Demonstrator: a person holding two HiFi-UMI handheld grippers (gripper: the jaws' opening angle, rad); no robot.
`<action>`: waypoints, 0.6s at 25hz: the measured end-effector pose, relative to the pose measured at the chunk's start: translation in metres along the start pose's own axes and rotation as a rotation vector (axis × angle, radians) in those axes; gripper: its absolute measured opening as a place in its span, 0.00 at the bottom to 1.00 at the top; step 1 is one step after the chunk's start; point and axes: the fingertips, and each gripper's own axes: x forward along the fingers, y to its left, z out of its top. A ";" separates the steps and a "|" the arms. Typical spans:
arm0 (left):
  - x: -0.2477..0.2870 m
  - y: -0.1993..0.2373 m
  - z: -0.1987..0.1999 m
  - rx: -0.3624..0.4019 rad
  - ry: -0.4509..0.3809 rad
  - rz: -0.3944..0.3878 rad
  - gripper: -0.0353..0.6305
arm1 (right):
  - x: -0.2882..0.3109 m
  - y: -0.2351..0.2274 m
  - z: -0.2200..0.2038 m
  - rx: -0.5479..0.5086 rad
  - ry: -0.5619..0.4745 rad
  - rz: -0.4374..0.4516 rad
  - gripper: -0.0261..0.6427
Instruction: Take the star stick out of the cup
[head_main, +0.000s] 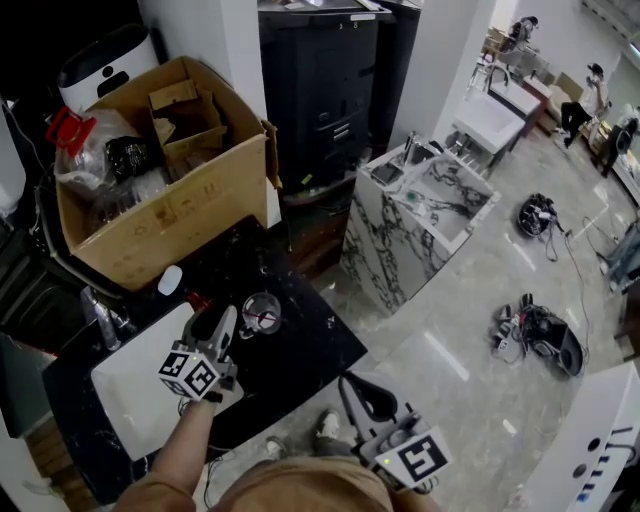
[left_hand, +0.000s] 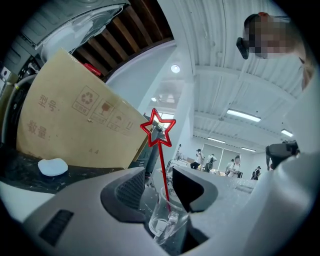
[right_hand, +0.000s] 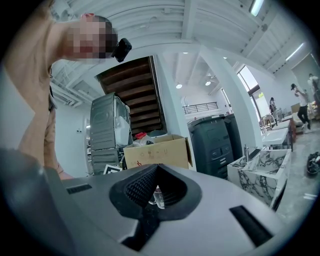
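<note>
- My left gripper (left_hand: 161, 187) has its jaws spread wide, one on each side of the glass cup (left_hand: 167, 220). I see a gap between the left pad and the glass. On the right side I cannot tell whether the pad touches the rim.
- The star stick (left_hand: 159, 127) stands in the cup. Its red stem goes down into the glass and its open star head rises above the jaws, leaning a little to the left.
- From the head view the cup (head_main: 261, 313) stands upright on the black bench (head_main: 300, 350), just ahead of the left gripper (head_main: 228, 325).
- My right gripper (right_hand: 157, 167) has its jaws pressed together at the tips, and nothing is pinched between them. In the head view the right gripper (head_main: 362, 395) hangs beyond the bench's near edge, well apart from the cup.
- A cardboard box (head_main: 170, 215) sits at the far side of the bench behind the cup, and a small white lump (head_main: 170, 280) lies near its base.
- A white panel (head_main: 135, 385) lies flat on the bench beside the left gripper.
</note>
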 end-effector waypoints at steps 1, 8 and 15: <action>0.000 0.001 0.001 -0.008 -0.004 0.003 0.31 | 0.000 0.000 0.000 0.000 0.001 -0.001 0.04; 0.000 -0.001 0.002 -0.001 -0.014 -0.002 0.27 | 0.000 -0.001 -0.001 -0.001 0.003 0.002 0.04; 0.000 -0.003 0.004 -0.005 -0.022 -0.007 0.17 | 0.001 -0.002 -0.001 -0.001 0.001 0.007 0.04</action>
